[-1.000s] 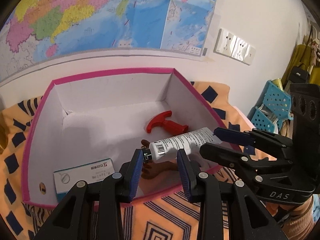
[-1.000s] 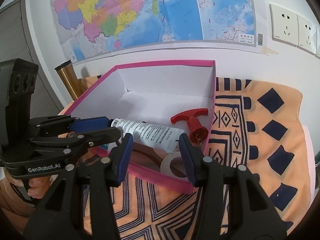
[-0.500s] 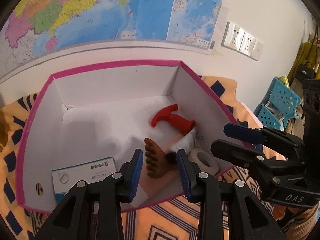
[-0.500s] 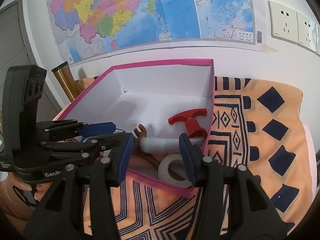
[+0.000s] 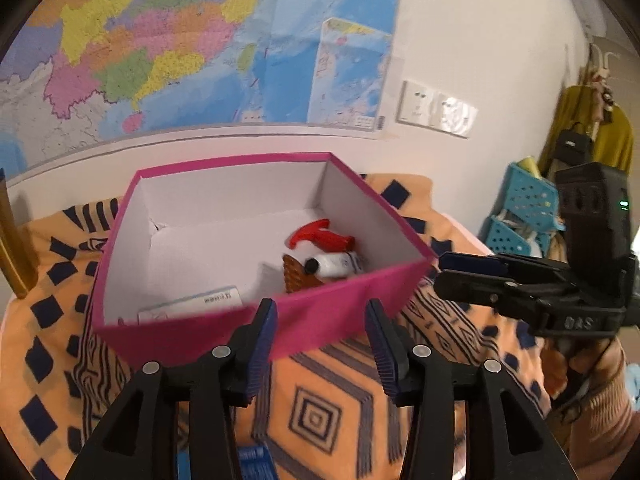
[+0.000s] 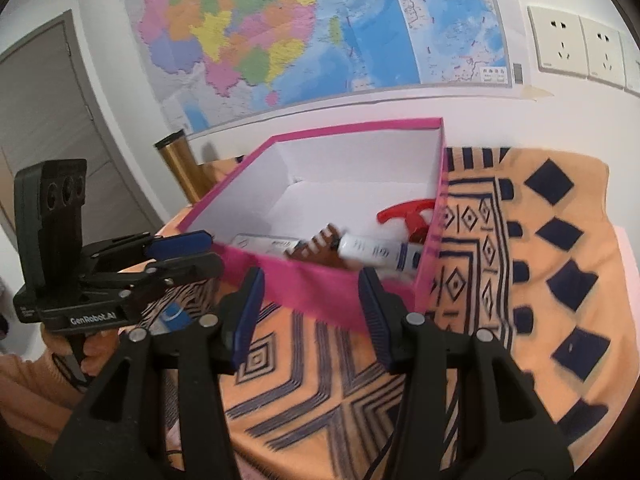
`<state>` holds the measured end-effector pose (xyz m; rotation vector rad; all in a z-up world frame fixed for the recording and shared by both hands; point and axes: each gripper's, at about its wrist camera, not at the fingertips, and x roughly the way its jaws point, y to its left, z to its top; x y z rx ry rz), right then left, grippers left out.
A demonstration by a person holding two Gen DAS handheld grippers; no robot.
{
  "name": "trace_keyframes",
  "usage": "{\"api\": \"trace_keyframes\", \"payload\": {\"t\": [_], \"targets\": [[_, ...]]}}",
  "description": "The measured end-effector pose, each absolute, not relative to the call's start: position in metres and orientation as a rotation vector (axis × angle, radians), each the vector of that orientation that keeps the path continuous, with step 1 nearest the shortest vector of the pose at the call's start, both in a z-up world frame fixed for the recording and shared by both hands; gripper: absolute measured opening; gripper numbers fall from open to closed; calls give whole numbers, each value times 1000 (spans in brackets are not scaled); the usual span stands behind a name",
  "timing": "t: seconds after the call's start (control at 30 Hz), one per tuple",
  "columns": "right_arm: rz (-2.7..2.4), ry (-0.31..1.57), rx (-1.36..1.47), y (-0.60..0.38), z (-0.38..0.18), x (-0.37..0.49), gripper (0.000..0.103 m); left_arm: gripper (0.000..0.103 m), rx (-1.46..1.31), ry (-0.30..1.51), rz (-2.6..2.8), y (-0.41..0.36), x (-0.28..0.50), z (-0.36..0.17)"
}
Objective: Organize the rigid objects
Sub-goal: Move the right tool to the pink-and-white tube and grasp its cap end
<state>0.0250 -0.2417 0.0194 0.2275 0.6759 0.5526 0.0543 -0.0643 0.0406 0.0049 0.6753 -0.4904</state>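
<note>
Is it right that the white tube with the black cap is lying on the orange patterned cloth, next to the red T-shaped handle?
Not quite. The white tube with the black cap lies inside the pink cardboard box, not on the orange patterned cloth. It is indeed next to the red T-shaped handle, which is in the box too. The left wrist view shows this.

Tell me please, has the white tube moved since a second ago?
Yes. The white tube was held above the near wall of the pink box; it now lies inside on the floor, beside the red handle.
</note>
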Motion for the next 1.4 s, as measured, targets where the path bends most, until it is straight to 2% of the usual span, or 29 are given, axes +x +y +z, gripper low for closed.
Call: {"api": "trace_keyframes", "payload": {"t": [0.63,0.93,1.03,1.4], "targets": [[574,896,264,-247,-53,-53,51,48,-8,946,-545,-43,-21,-37],[606,940,314,-253,-70,-79,51,49,-53,1068,-591,-38,-46,-64],[621,942,326,-253,-70,-86,51,53,-49,1062,-604,-40,-51,-64],[672,950,302,-235,-73,-100,50,52,-68,1063,-625,-51,-46,-68]]}}
